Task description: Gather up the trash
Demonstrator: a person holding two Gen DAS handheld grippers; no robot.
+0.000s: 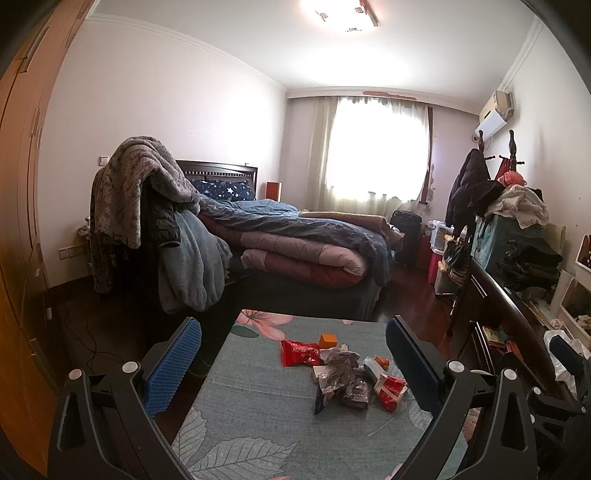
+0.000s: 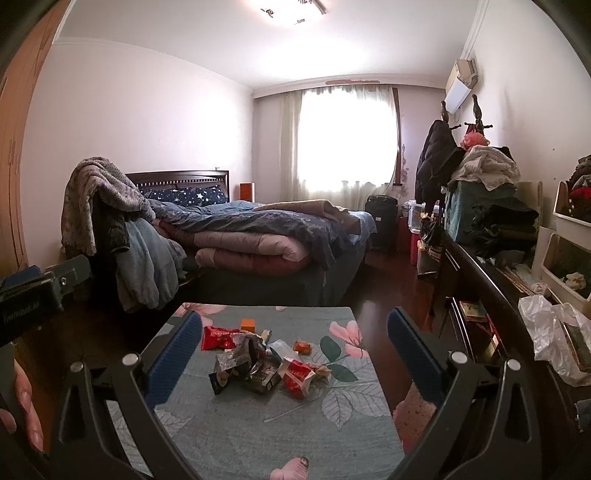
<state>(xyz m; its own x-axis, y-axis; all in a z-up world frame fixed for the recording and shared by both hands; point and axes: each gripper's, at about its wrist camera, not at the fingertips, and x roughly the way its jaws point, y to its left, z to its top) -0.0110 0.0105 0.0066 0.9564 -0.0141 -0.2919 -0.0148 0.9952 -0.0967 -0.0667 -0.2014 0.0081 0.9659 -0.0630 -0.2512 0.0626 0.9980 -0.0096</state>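
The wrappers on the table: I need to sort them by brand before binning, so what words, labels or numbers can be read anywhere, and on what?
No text can be read for certain.
Red snack bag: pale print, blurred.
Red and white wrapper: blurred markings.
Dark packet: print too small.
Orange box: no visible text.
Left hand-held gripper, seen from the right wrist: embossed lettering on its body, too blurred to read.

Blown-out glare from the window (image 1: 373, 147) and ceiling lamp (image 1: 341, 13); floor shadowed, fisheye edges bent and dark.
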